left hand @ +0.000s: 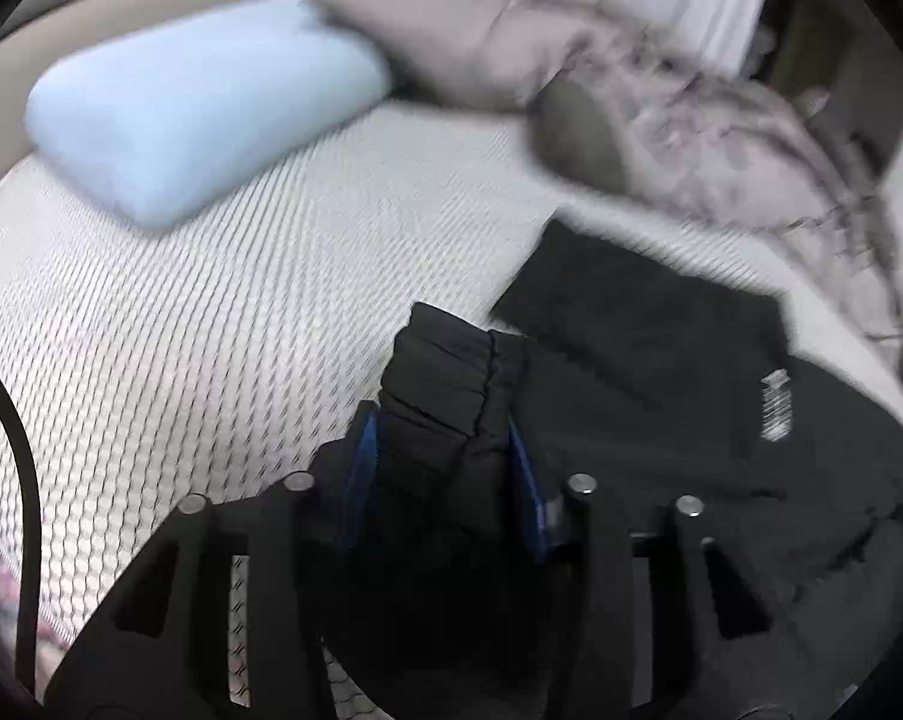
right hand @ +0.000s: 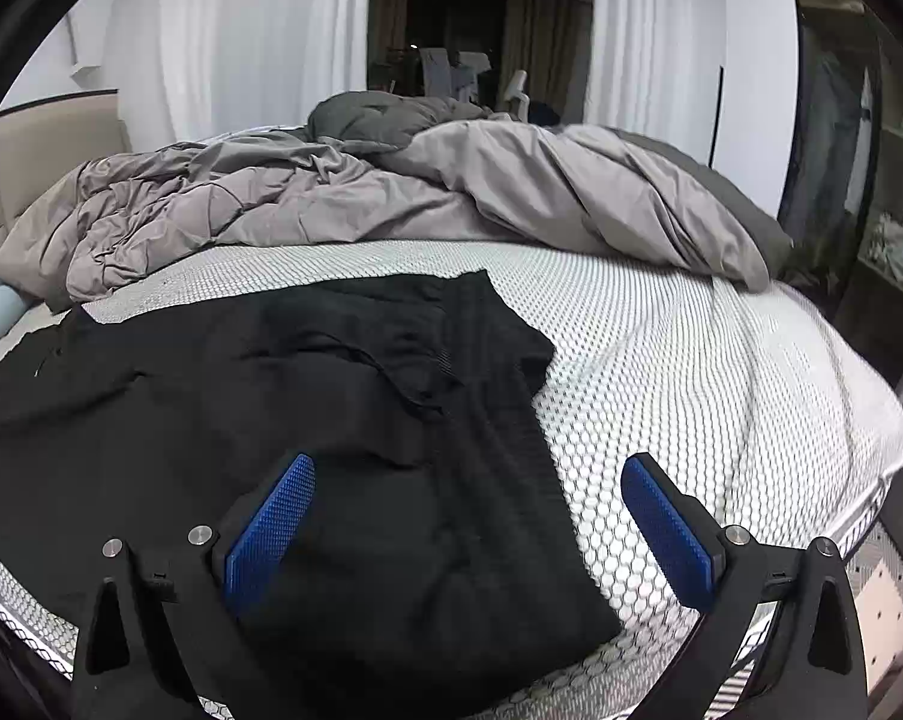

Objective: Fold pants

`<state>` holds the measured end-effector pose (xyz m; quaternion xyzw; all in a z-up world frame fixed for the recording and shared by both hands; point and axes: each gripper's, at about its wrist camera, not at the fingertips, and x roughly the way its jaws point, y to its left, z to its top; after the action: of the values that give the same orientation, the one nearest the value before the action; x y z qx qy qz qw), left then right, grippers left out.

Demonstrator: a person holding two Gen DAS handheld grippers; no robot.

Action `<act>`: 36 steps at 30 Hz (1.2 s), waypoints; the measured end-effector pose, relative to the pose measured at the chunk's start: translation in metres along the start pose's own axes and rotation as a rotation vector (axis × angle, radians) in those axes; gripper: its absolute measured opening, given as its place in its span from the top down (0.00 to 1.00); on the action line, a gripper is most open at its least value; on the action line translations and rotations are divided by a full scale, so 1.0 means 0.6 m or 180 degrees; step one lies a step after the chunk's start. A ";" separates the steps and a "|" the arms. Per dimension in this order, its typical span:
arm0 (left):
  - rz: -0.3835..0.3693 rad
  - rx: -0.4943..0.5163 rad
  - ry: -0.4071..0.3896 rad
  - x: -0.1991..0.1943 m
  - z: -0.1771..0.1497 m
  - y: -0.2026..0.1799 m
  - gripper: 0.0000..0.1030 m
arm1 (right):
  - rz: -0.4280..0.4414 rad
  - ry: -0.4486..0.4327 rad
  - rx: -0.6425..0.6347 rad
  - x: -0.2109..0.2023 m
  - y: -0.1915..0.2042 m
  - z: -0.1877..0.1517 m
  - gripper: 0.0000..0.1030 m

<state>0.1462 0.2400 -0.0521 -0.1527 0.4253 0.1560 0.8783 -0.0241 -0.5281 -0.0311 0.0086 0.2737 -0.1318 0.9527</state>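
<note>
Black pants [right hand: 331,390] lie spread on the white mesh mattress [right hand: 691,390], reaching from its left side to the near edge. In the left wrist view, a gathered elastic end [left hand: 445,372] of the pants [left hand: 631,360] stands bunched between the blue pads of my left gripper [left hand: 442,456], which is shut on it. A small white label [left hand: 775,405] shows on the fabric to the right. My right gripper [right hand: 469,480] hovers open over the near right part of the pants, its left finger [right hand: 271,522] above the cloth and its right finger [right hand: 667,522] above the bare mattress.
A crumpled grey duvet [right hand: 391,198] is heaped along the far side of the bed. A light blue pillow [left hand: 193,102] lies at the head end by a beige headboard [right hand: 43,144]. Open shelves [right hand: 895,240] stand at the right. A black cable [left hand: 25,450] hangs at the left.
</note>
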 end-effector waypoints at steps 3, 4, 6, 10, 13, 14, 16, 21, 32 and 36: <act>-0.0013 -0.0042 -0.0045 -0.015 -0.017 0.009 0.54 | 0.0016 0.0086 0.0072 -0.005 -0.009 -0.013 0.00; -0.0012 -0.0062 -0.0159 -0.032 -0.022 0.012 0.42 | 0.0039 0.0102 0.0102 -0.011 -0.013 -0.020 0.00; -0.0012 -0.0102 -0.0377 -0.071 -0.033 0.016 0.22 | 0.0107 0.0129 0.0196 -0.024 -0.026 -0.030 0.00; -0.0118 -0.0171 -0.0485 -0.141 -0.046 0.039 0.19 | 0.0449 0.0256 0.0671 -0.044 -0.066 -0.055 0.00; -0.0202 -0.0198 -0.0510 -0.171 -0.065 0.035 0.19 | 0.0545 0.0362 0.0776 -0.048 -0.072 -0.075 0.00; -0.0243 -0.0196 -0.0509 -0.177 -0.074 0.029 0.19 | 0.0533 0.0376 0.0750 -0.048 -0.069 -0.079 0.00; -0.0323 -0.0226 -0.0497 -0.198 -0.085 0.032 0.19 | 0.0567 0.0414 0.0760 -0.049 -0.062 -0.090 0.00; -0.0498 -0.0310 -0.0407 -0.215 -0.152 0.054 0.19 | 0.0687 0.0394 0.0770 -0.054 -0.040 -0.105 0.00; -0.0601 -0.0152 -0.0269 -0.214 -0.212 -0.001 0.19 | 0.1138 0.0455 0.0850 -0.041 0.005 -0.127 0.00; -0.0716 -0.0213 -0.0250 -0.211 -0.222 -0.004 0.19 | 0.1337 0.0504 0.0970 -0.030 -0.004 -0.132 0.12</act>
<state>-0.0205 0.1663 -0.0298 -0.2225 0.3653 0.0765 0.9007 -0.0808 -0.5189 -0.0891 0.2187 0.3165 0.0301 0.9225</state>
